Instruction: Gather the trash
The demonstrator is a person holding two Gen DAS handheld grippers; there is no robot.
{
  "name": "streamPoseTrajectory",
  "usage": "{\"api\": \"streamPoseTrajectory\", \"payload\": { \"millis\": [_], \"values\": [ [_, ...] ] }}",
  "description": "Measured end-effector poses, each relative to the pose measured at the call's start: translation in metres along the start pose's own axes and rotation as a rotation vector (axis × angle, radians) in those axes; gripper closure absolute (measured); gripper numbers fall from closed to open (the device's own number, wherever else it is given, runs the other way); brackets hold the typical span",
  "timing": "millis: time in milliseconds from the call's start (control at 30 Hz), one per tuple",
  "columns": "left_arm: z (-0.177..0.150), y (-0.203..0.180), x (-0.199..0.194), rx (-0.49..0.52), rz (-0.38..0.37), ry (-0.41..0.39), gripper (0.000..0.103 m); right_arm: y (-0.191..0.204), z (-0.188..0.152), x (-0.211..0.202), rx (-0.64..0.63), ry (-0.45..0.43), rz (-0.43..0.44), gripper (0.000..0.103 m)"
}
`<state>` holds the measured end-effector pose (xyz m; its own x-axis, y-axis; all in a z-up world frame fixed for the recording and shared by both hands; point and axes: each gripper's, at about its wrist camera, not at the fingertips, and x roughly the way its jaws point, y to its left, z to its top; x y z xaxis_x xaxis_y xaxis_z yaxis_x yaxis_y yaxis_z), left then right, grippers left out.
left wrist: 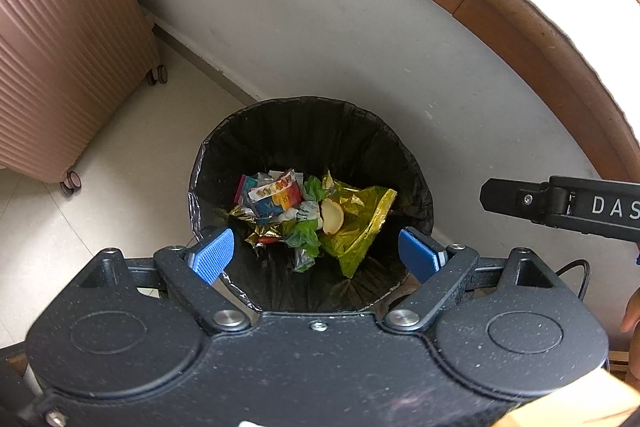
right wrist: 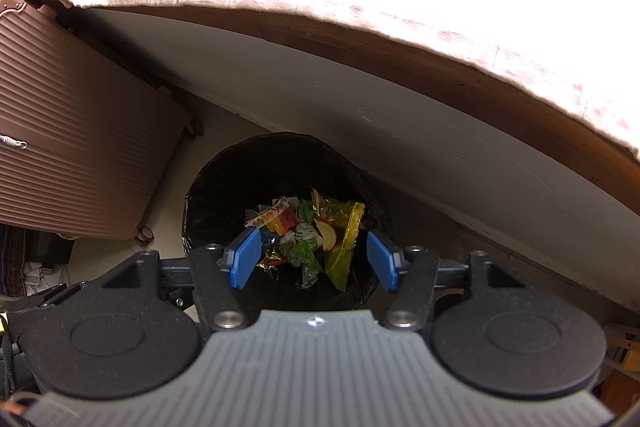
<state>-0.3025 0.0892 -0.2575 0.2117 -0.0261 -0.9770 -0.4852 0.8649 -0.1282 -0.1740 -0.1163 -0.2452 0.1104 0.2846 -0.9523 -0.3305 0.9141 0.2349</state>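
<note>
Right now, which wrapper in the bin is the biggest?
The yellow transparent bag, on the right of the pile in the bin, beside the apple slice; the other wrappers are smaller, crumpled scraps.

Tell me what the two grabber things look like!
Both are black plastic, speckled with dust, with two round discs at the back and silver bolts. Each has two blue ribbed pads as its jaws. The left gripper has a plain black body. The right gripper has a grey ridged plate in the middle and white letters "DAS" on its side. A thin black cable trails nearby.
</note>
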Motion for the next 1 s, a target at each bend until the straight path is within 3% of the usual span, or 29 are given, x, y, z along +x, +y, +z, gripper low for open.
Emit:
{"api": "streamPoseTrajectory", "payload": {
  "millis": [1000],
  "values": [
    [-0.0013,0.0045,0.0070,-0.004,0.011,0.015,0.013,-0.0054,-0.0004,0.0006,-0.002,0.001,-0.003,0.029]
  ]
}}
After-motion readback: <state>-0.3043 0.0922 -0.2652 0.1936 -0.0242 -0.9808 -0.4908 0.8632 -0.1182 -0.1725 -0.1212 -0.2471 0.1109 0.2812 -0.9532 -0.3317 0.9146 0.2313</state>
